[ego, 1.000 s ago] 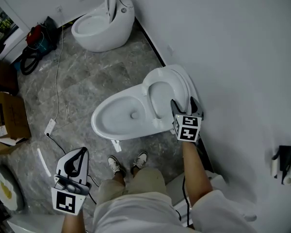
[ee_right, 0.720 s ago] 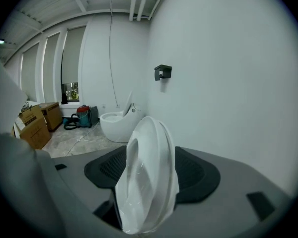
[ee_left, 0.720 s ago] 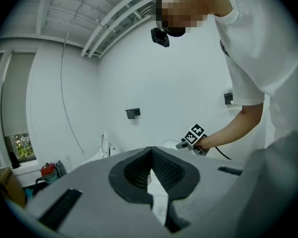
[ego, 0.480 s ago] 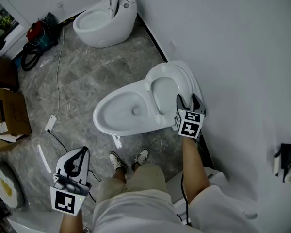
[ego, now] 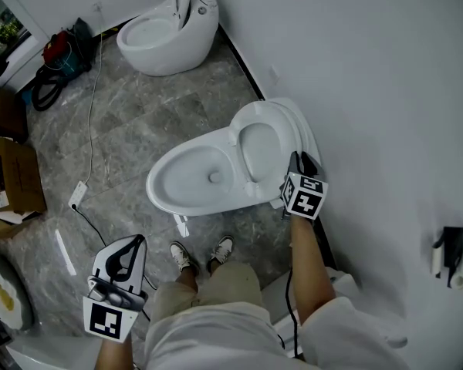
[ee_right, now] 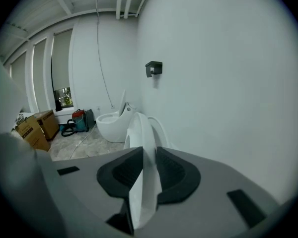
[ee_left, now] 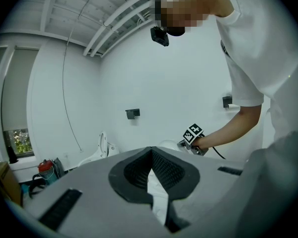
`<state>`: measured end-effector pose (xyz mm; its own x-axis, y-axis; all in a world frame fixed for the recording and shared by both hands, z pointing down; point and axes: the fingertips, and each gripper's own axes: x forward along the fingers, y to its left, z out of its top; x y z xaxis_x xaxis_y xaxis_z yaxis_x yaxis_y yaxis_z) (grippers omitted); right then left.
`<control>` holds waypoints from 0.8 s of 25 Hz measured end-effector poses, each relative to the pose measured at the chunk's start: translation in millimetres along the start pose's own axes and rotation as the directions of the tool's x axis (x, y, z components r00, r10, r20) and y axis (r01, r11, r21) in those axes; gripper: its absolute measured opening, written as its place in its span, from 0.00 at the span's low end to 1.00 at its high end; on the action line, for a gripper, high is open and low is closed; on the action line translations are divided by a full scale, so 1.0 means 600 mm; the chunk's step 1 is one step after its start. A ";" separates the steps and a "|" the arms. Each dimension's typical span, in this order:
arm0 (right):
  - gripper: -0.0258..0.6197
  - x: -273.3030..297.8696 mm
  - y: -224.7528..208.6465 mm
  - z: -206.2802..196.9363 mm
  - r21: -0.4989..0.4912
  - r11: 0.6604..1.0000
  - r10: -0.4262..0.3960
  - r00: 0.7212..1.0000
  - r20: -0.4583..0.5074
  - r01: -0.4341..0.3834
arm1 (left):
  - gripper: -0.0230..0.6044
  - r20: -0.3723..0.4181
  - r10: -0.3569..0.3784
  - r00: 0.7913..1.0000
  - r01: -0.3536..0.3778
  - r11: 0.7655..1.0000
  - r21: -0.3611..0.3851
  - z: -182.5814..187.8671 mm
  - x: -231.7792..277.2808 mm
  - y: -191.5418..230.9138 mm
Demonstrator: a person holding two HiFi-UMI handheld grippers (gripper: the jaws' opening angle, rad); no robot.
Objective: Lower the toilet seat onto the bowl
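white toilet seat point(ee_right: 141, 133) upright, long axis vertical, pinched by just-closed right gripper point(ego: 297, 159) jaws

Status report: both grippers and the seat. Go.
Right gripper jaws just closed onto toilet seat edge. left gripper shut, empty, held low. Seat raised, not yet lowered. Nothing on bowl.

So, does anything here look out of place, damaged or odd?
Nothing looks damaged or spilled. The toilet seat stands raised, as expected before lowering. Only the floor is untidy: a power strip with its white cable lies loose across the tiles, near a cardboard box.
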<state>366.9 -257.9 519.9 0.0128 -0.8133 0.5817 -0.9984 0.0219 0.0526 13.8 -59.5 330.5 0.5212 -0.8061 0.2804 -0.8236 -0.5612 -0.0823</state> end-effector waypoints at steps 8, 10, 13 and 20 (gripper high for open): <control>0.17 -0.018 0.034 0.000 -0.025 0.999 0.049 0.999 0.010 -0.048 | 0.04 0.024 -0.002 1.000 0.002 1.000 -0.013 -0.003 -0.006 -0.010; 0.17 -0.024 0.053 0.001 -0.040 0.997 0.071 0.997 0.012 -0.071 | 0.04 0.027 -0.005 1.000 0.005 1.000 -0.022 -0.006 -0.006 -0.014; 0.18 -0.034 0.079 -0.001 0.014 0.993 0.118 0.993 0.016 -0.118 | 0.04 0.032 -0.008 0.999 0.009 0.999 -0.032 -0.009 -0.007 -0.022; 0.21 -0.045 0.129 -0.003 0.108 0.978 0.179 0.984 0.016 -0.179 | 0.04 0.035 0.006 0.999 -0.005 0.999 -0.049 -0.016 -0.019 -0.014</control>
<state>289.6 -233.4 509.9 -0.1665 -0.8053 0.5690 -0.9846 0.1043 -0.1405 12.5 -43.8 337.5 0.5235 -0.8159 0.2457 -0.8360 -0.5475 -0.0366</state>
